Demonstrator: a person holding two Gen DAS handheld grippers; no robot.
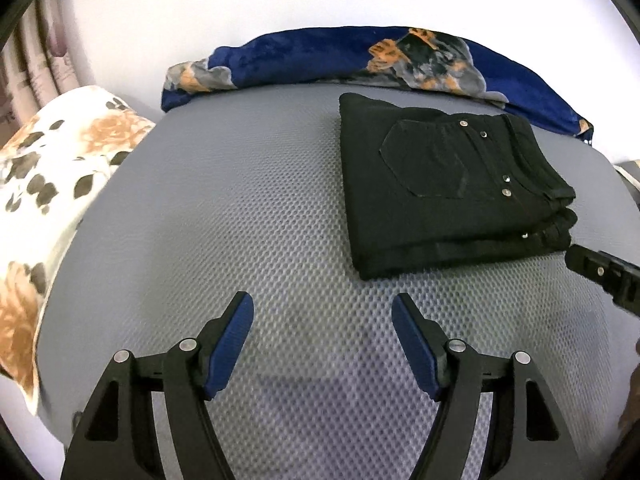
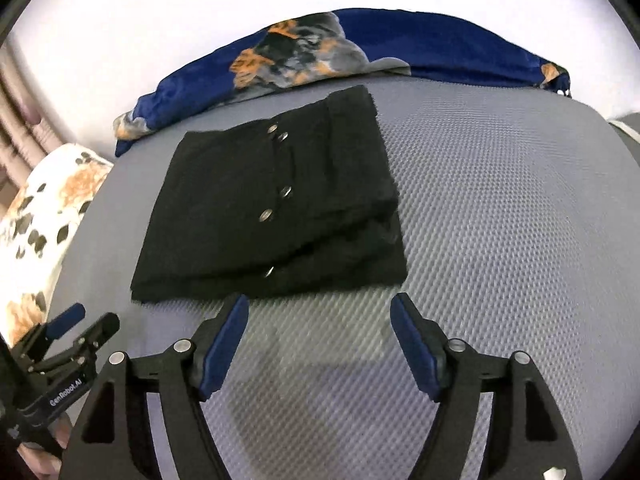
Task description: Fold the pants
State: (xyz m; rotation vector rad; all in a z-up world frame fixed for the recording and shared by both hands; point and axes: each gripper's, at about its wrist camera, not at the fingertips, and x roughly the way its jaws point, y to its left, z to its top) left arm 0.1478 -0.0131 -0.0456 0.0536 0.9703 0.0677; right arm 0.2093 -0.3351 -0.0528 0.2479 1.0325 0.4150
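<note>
Black pants (image 1: pixel 448 184) lie folded into a thick square stack on the grey mesh mattress (image 1: pixel 248 216), a back pocket and metal rivets facing up. In the right wrist view the same pants (image 2: pixel 272 208) sit just beyond the fingertips. My left gripper (image 1: pixel 323 312) hangs open over bare mattress, left of and nearer than the pants, nothing between its blue pads. My right gripper (image 2: pixel 319 312) is open too, empty, close to the stack's near edge. Part of the right gripper (image 1: pixel 604 276) shows at the right edge of the left wrist view; the left gripper (image 2: pixel 86 326) appears low on the left of the right wrist view.
A blue blanket (image 1: pixel 360 56) with grey and orange flowers is bunched along the mattress's far edge against a white wall. A white floral pillow (image 1: pixel 52 184) lies to the left, with curtains (image 1: pixel 28 52) behind it. A hand (image 2: pixel 44 452) grips the left tool.
</note>
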